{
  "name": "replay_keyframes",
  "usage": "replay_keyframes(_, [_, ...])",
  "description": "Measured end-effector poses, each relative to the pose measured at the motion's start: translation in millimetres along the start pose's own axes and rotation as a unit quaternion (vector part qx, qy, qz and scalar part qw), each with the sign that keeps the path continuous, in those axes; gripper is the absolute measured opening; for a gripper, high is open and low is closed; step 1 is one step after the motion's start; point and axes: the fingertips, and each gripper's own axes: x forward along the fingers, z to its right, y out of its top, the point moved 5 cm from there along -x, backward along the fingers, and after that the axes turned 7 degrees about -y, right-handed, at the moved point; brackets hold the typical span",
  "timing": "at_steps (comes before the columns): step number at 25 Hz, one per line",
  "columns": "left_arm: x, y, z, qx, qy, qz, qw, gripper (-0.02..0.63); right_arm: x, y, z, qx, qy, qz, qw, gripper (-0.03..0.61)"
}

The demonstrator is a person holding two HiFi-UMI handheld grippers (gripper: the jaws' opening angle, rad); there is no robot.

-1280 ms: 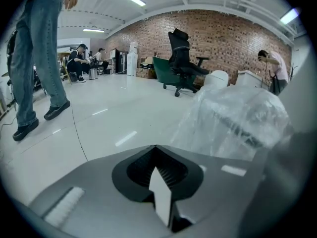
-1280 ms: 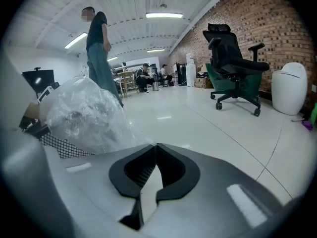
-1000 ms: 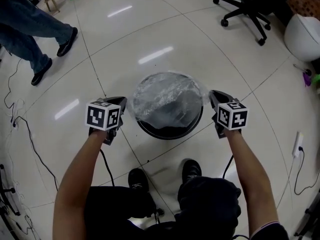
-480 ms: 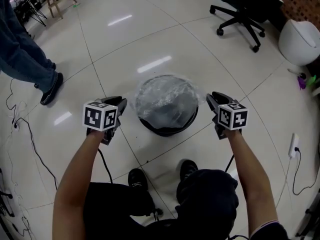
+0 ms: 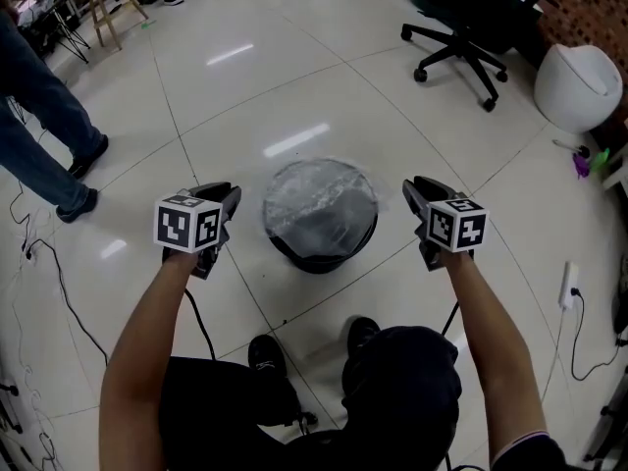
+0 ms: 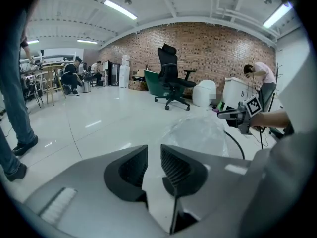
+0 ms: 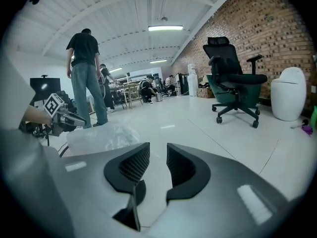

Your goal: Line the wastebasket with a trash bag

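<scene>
Floor [image 5: 294,67]: white shiny tiles under everything.
Office chair [image 5: 461,27]: black, far past the right fingers [image 7: 181,165].
Wastebasket [image 5: 322,255]: round and black, on the floor between the two sets of fingers, touching neither.
Trash bag [image 5: 319,199]: clear plastic, spread over the wastebasket's top.
Left gripper [image 6: 154,152]: fingers [image 6: 136,165] a little apart, just been opening, nothing between them.
Right gripper [image 7: 158,155]: fingers a little apart, just been opening, nothing between them.

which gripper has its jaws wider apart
The right gripper: its jaws stand further apart than the left gripper's. Both have just been opening, with nothing between them; the bag sits on the wastebasket.
</scene>
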Motion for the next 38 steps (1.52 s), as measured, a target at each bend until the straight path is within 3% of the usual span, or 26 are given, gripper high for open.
replay_keyframes(11, [58, 35, 15, 0.049, -0.040, -0.005, 0.9980, 0.094, 43, 37, -37, -0.038, 0.057, 0.004, 0.998, 0.097])
replay_keyframes(17, [81, 42, 12, 0.048, -0.059, -0.008, 0.9971, 0.127, 69, 46, -57, -0.051, 0.112, -0.023, 0.992, 0.129])
replay_keyframes(22, [93, 36, 12, 0.028, -0.078, -0.019, 0.9964, 0.124, 85, 32, -70, -0.056, 0.146, -0.060, 0.986, 0.135])
replay_keyframes(25, [92, 35, 13, 0.031, -0.082, -0.020, 0.9960, 0.112, 85, 27, -72, -0.057, 0.151, -0.065, 0.985, 0.068])
replay_keyframes(27, [87, 36, 12, 0.047, -0.075, -0.020, 0.9959, 0.046, 83, 29, -73, -0.062, 0.149, -0.060, 0.985, 0.009])
replay_keyframes(28, [85, 37, 13, 0.053, -0.071, -0.018, 0.9959, 0.012, 82, 31, -73, -0.066, 0.148, -0.058, 0.985, 0.005])
replay_keyframes(38, [52, 42, 39, 0.091, -0.075, -0.015, 0.9929, 0.011, 33, 45, -83, -0.093, 0.169, -0.033, 0.981, 0.003])
